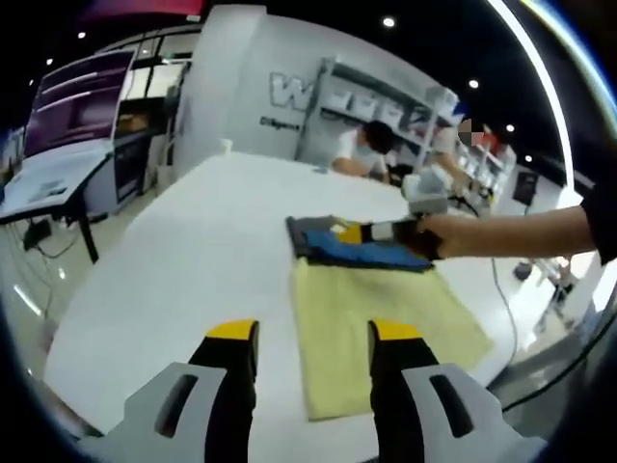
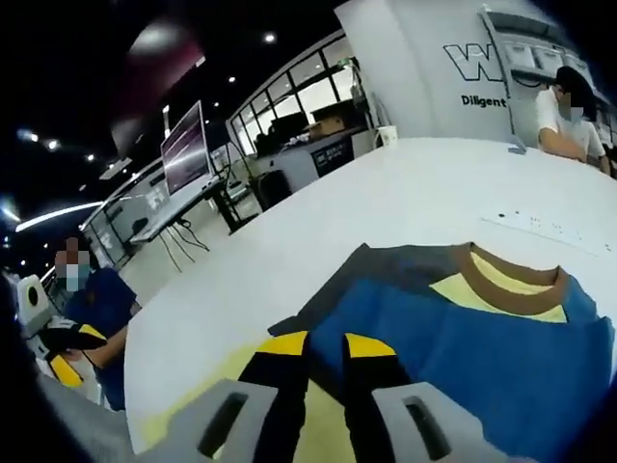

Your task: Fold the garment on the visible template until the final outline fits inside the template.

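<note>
Nearest the lens in the left gripper view, the left hand-held gripper (image 1: 313, 333) shows two black jaws with yellow tips set in grey housings; the jaws stand apart with nothing between them, above the smooth white tabletop (image 1: 183, 260). That tabletop is the largest thing, a broad glossy slab with a rounded edge. On it lies the flat pale-yellow rectangular cloth template (image 1: 371, 323), soft and matte, its near end just beyond the jaw tips. At the template's far end rests the folded blue garment (image 1: 362, 249), a compact rectangle with dark grey panels along its far side. In the right gripper view the garment (image 2: 482, 357) shows a brown ribbed collar with a yellow lining inside, over blue fabric and grey sleeves, lying partly on the template (image 2: 231, 371). The right hand-held gripper (image 2: 328, 342) hovers at the garment's edge, jaws slightly apart, gripping nothing. In the left gripper view it (image 1: 362, 231) sits over the garment, held by a person's hand (image 1: 439, 234).
</note>
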`<action>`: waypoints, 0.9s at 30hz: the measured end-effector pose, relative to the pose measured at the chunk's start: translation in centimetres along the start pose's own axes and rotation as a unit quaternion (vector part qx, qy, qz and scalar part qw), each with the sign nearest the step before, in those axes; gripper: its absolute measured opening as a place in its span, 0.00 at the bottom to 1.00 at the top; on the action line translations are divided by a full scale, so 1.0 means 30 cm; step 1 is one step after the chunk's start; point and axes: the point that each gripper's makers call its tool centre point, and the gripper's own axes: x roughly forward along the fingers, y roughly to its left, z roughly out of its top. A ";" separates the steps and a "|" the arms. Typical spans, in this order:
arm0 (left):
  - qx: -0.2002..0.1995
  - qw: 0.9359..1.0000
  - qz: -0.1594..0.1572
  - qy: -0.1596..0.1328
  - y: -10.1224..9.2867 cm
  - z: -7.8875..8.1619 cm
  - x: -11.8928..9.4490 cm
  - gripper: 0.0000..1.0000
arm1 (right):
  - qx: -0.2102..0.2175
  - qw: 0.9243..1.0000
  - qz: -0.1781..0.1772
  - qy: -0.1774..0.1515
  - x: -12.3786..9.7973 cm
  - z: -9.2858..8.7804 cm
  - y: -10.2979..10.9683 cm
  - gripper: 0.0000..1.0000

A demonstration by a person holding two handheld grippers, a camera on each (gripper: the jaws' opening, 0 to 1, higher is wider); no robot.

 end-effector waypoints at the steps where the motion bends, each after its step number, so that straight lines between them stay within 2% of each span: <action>1: 0.000 1.000 -0.001 0.000 0.001 0.001 0.000 0.40 | -0.004 1.000 -0.005 0.002 -0.002 0.000 -0.004 0.08; 5: 0.003 1.000 -0.001 0.002 -0.001 0.000 0.008 0.40 | -0.012 1.000 -0.006 0.003 -0.036 -0.005 -0.017 0.10; 9: 0.020 1.000 0.003 0.017 0.007 -0.014 0.015 0.40 | -0.025 1.000 -0.014 0.002 -0.074 -0.007 -0.035 0.12; 15: 0.039 0.998 0.004 0.042 0.015 -0.043 0.025 0.40 | -0.017 0.999 -0.029 0.003 -0.148 -0.047 -0.070 0.13; 18: 0.040 0.998 -0.001 0.046 0.015 -0.059 0.030 0.41 | -0.003 0.999 -0.040 -0.001 -0.191 -0.064 -0.099 0.14; 21: 0.049 0.997 -0.005 0.062 0.015 -0.083 0.038 0.41 | 0.004 0.998 -0.060 -0.002 -0.261 -0.089 -0.136 0.14; 24: 0.065 0.995 -0.013 0.076 0.013 -0.096 0.046 0.42 | -0.034 0.996 -0.080 0.012 -0.311 -0.096 -0.166 0.15; 26: 0.082 0.993 -0.021 0.084 0.004 -0.099 0.056 0.42 | -0.026 0.997 -0.078 0.004 -0.358 -0.083 -0.151 0.17; 27: 0.083 0.993 -0.025 0.085 0.002 -0.097 0.062 0.43 | -0.022 0.996 -0.084 -0.004 -0.361 -0.089 -0.178 0.20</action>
